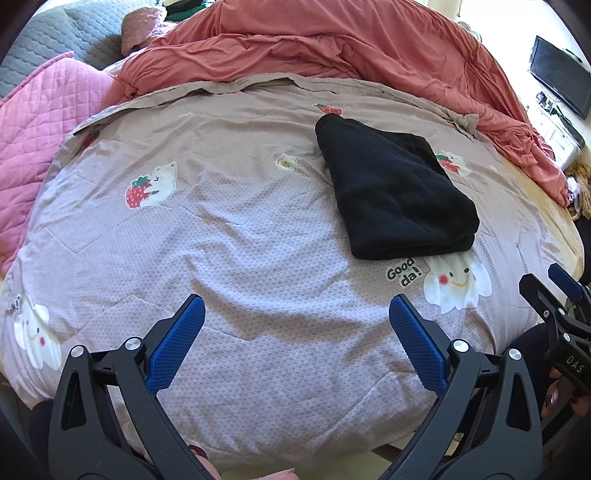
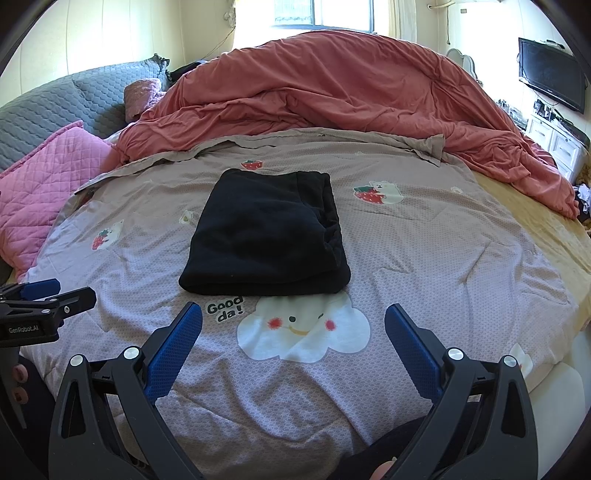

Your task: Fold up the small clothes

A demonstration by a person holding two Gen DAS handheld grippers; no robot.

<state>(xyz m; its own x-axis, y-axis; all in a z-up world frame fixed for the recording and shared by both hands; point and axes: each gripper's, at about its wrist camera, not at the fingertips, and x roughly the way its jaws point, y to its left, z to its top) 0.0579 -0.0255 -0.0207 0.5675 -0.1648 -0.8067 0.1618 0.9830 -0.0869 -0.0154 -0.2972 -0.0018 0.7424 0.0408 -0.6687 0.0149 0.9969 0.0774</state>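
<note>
Black and thick-looking, the folded garment point(image 2: 266, 232) lay flat on the printed quilt point(image 2: 424, 258) that covered the near part of the bed, its rolled fold facing the cameras and its layered edges stacked along the right side in the right wrist view. It rested just behind a white smiling cloud print point(image 2: 303, 328) and the words "Good da!" point(image 2: 224, 313), touching the top of both. In the left wrist view the same garment point(image 1: 395, 192) sat off to the right and further ahead.

Neither gripper touched it. The left gripper point(image 1: 297, 345) hung above bare quilt, near the front edge of the bed, its blue-padded jaws spread wide with nothing between them. The right gripper point(image 2: 293, 345) hovered over the cloud print, just short of the garment, its jaws likewise spread wide and empty. Each gripper showed at the edge of the other's view, the two held side by side and apart.

Behind the quilt a rumpled salmon-red duvet point(image 2: 332, 92) was heaped across the bed, with a pink quilted pillow point(image 2: 48, 177) and a grey quilted cover point(image 2: 66, 103) to the left. Bare yellow sheet point(image 2: 535, 229) showed at the right edge of the bed. A dark television point(image 2: 550, 74) hung on the right wall above a white cabinet point(image 2: 554, 136), and a bright window point(image 2: 321, 13) stood beyond the bed. Fingertips point(image 2: 20, 373) of the person showed at the left border of the right wrist view.
</note>
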